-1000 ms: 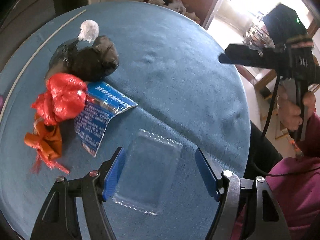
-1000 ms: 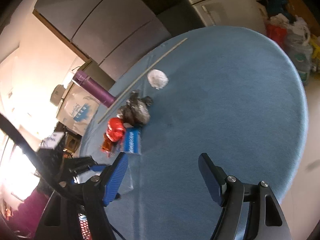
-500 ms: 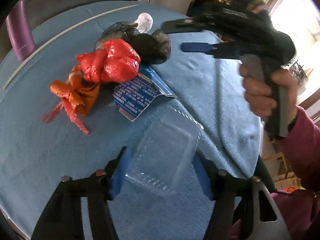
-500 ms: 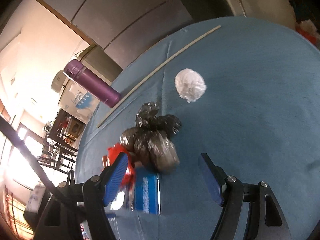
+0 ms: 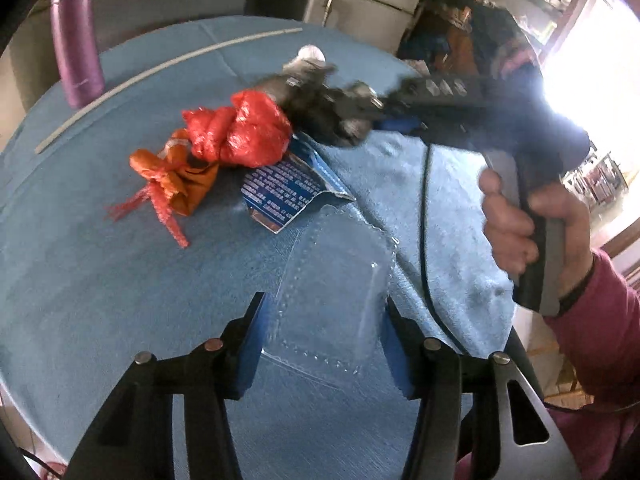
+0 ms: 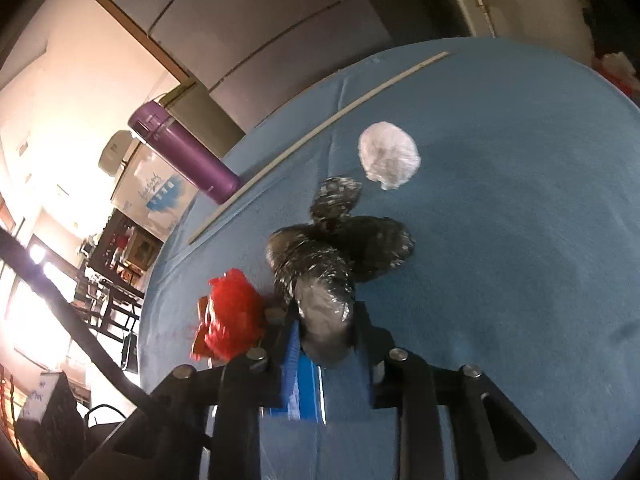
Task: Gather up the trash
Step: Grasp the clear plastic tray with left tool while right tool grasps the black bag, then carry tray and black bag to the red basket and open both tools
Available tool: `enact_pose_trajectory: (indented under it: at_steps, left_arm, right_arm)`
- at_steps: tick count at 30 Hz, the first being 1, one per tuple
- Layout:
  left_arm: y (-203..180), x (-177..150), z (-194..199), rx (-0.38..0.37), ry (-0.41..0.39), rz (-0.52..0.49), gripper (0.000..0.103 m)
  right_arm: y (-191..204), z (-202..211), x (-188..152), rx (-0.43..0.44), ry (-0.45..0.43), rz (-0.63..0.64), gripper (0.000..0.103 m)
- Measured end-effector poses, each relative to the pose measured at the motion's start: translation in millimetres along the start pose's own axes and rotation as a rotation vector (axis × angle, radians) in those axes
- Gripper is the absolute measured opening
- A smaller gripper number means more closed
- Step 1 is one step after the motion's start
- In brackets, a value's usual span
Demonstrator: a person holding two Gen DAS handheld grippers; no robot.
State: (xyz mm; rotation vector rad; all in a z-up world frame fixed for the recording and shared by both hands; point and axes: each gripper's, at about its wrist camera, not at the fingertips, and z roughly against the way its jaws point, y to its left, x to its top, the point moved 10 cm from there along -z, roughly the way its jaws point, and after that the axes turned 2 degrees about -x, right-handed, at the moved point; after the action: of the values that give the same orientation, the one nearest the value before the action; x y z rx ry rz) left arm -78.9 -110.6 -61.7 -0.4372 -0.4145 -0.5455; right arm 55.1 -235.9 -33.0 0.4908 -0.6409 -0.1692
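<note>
At the left of the left wrist view, the orange bag (image 5: 176, 178), red bag (image 5: 240, 132) and blue wrapper (image 5: 284, 196) lie untouched on the blue table (image 5: 100, 280). At bottom centre the left gripper (image 5: 324, 340), jaws just closing, straddles the clear plastic tray (image 5: 336, 300), pads apparently not yet pressing. Upper right, the right gripper (image 6: 326, 354) has clenched on the black bag (image 6: 324, 276); the white wad (image 6: 390, 156) waits beyond, so collecting has barely begun.

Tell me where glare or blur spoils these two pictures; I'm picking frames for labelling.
Left wrist view: window light blows out the upper right, and the right tool with the black bag is motion-smeared. Right wrist view: the left side glows overexposed, the black bag looks soft, and the round blue table bulges from fisheye.
</note>
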Motion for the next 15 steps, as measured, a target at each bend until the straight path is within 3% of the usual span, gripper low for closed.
enact_pose_trajectory:
  at_steps: [7, 13, 15]
  left_arm:
    - [-1, -10, 37, 0.022, -0.073, 0.071, 0.055]
    - [4, -11, 53, 0.024, -0.094, 0.118, 0.055]
    - [5, -12, 54, 0.027, -0.097, 0.134, 0.055]
  right_arm:
    - [-22, 46, -32, -0.001, -0.018, -0.06, 0.024]
    - [-26, 74, -83, 0.022, 0.095, -0.042, 0.028]
    - [-30, 82, -88, 0.016, 0.097, -0.049, 0.031]
